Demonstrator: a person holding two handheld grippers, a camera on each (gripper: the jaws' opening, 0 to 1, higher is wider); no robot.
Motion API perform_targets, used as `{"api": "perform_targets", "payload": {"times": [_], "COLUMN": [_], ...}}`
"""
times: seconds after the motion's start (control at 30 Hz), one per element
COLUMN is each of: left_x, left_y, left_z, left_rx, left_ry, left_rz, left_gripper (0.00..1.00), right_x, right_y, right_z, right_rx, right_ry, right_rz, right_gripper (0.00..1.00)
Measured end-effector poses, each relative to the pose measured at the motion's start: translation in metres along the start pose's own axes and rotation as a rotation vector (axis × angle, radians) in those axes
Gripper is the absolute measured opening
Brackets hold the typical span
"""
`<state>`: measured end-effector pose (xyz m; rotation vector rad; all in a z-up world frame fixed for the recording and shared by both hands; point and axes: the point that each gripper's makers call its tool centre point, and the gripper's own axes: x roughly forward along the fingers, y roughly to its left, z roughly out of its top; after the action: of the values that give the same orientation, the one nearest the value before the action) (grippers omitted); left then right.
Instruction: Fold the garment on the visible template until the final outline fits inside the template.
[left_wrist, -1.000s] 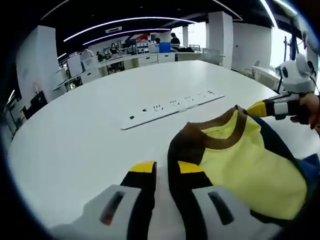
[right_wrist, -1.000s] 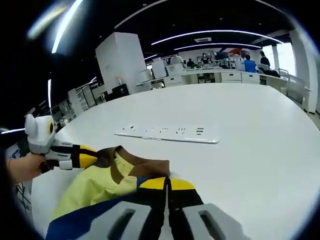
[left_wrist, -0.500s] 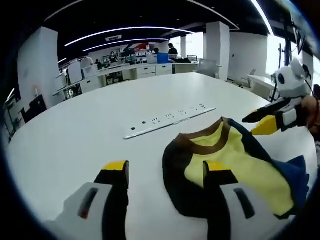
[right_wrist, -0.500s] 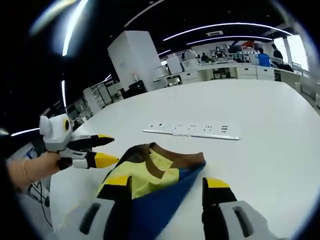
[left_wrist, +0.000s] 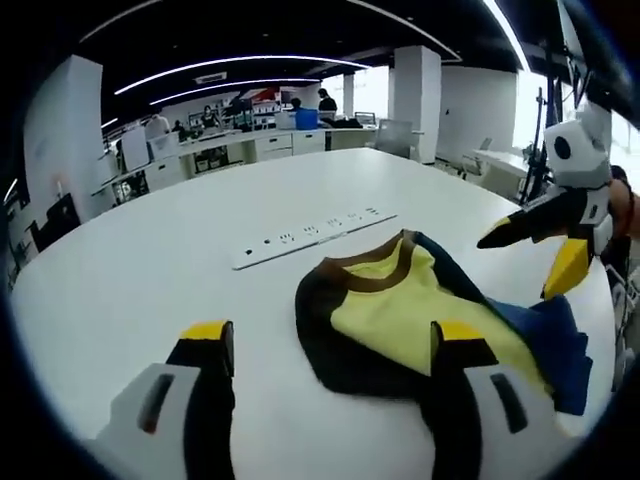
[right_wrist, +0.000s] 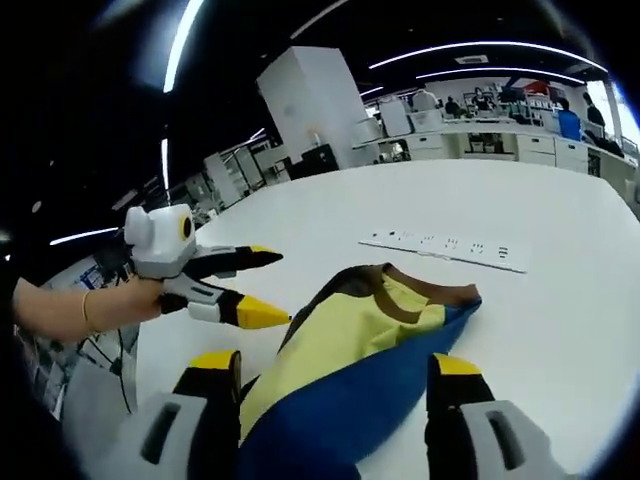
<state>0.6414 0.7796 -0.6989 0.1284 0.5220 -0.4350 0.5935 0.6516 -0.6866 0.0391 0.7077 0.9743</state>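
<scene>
A: Where is the garment (left_wrist: 420, 320) lying?

B: On the white counter (left_wrist: 150, 270), folded into a compact bundle, yellow panel up, brown collar toward the power strip (left_wrist: 312, 227), blue fabric trailing at one end. It is sitting near the strip, not touching it.

A: Left claw (left_wrist: 330, 345)?

B: Jaws are standing wide, nothing between them. In the left gripper view one jaw is overlapping the garment's edge in the picture; I cannot tell whether it is touching cloth. In the right gripper view the left claw (right_wrist: 265, 285) is hovering beside the garment (right_wrist: 350, 350), jaws apart, empty.

A: Right claw (right_wrist: 335, 375)?

B: Also wide and empty. The garment is lying between and ahead of its jaws in the right gripper view. In the left gripper view the right claw (left_wrist: 530, 255) is hanging above the blue end, clear of it.

A: Template?

B: No outline is showing on the counter in either view, so fit cannot be checked.

A: Progress?

B: Judging: at least one fold is done, since the garment is reading as a layered packet. The blue end is looking bunched and loose. Likely remaining: tidying that end, and confirming the outline sits inside the template.
</scene>
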Motion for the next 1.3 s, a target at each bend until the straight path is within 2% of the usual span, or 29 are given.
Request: {"api": "perform_targets", "payload": {"times": [0.1, 0.27, 0.43, 0.67, 0.8, 1.0, 1.1, 1.2, 1.3], "left_x": [-0.005, -0.021, -0.031, -0.042, -0.045, -0.049, -0.050, -0.050, -0.048], "left_y": [-0.002, -0.012, -0.022, -0.034, -0.040, -0.050, -0.053, -0.057, -0.063], "left_z": [-0.001, 0.003, 0.001, -0.007, -0.015, -0.032, -0.044, -0.049, -0.053], "left_rx": [0.015, 0.026, 0.043, 0.063, 0.105, 0.124, 0.116, 0.109, 0.097], "left_ry": [0.010, -0.012, -0.009, 0.003, 0.016, 0.052, 0.094, 0.097, 0.100], "left_rz": [0.000, -0.022, -0.034, -0.056, -0.060, -0.078, -0.083, -0.090, -0.102], "left_gripper": [0.79, 0.81, 0.80, 0.76, 0.72, 0.64, 0.59, 0.52, 0.46], "right_x": [-0.004, -0.012, -0.021, -0.028, -0.029, -0.033, -0.033, -0.035, -0.037], "right_y": [0.011, 0.023, 0.034, 0.041, 0.041, 0.033, 0.026, 0.023, 0.022], "right_z": [-0.009, -0.022, -0.036, -0.055, -0.058, -0.064, -0.066, -0.067, -0.066], "right_rx": [-0.035, -0.055, -0.104, -0.145, -0.151, -0.235, -0.272, -0.300, -0.299], "right_ry": [0.023, 0.046, 0.075, 0.134, 0.140, 0.172, 0.167, 0.164, 0.151], "right_rz": [0.006, 0.014, 0.021, 0.035, 0.023, -0.047, -0.092, -0.113, -0.122], "right_gripper": [0.75, 0.73, 0.67, 0.58, 0.53, 0.38, 0.30, 0.19, 0.13]}}
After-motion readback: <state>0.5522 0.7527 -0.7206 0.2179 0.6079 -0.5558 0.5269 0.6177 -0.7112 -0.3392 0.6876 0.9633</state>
